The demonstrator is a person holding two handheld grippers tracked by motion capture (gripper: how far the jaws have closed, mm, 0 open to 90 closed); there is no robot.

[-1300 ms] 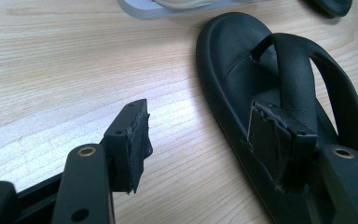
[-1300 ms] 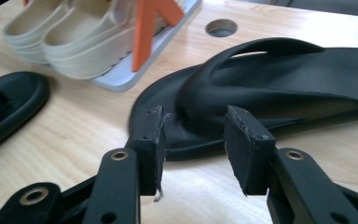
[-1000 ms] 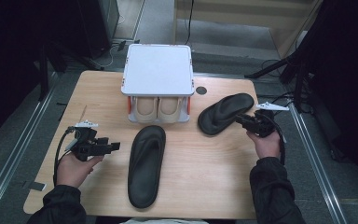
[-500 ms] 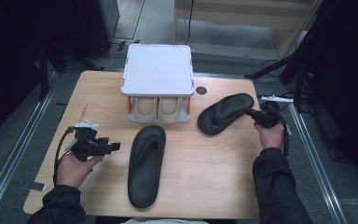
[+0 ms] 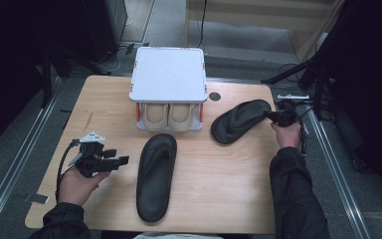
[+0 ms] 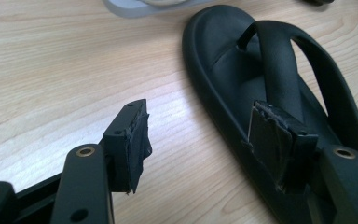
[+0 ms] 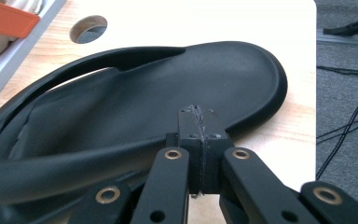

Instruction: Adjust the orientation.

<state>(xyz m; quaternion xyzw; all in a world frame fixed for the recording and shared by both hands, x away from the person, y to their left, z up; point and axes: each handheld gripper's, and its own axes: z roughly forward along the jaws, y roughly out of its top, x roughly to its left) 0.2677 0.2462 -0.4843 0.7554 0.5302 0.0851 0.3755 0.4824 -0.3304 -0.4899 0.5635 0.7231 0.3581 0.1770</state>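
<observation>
Right gripper [image 7: 199, 122]: jaws pressed together, empty, against the far sandal's [image 5: 240, 120] rim.
Left gripper [image 6: 200, 135]: jaws spread, beside the near sandal [image 5: 155, 174].
High view: white rack [image 5: 168, 74] behind both sandals.

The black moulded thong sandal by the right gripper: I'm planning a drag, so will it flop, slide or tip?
The black moulded thong sandal looks thick and one-piece, so probably only slightly bendy. Lying flat on the wooden table, it should slide, not tip. Its matte surface may drag somewhat.
</observation>
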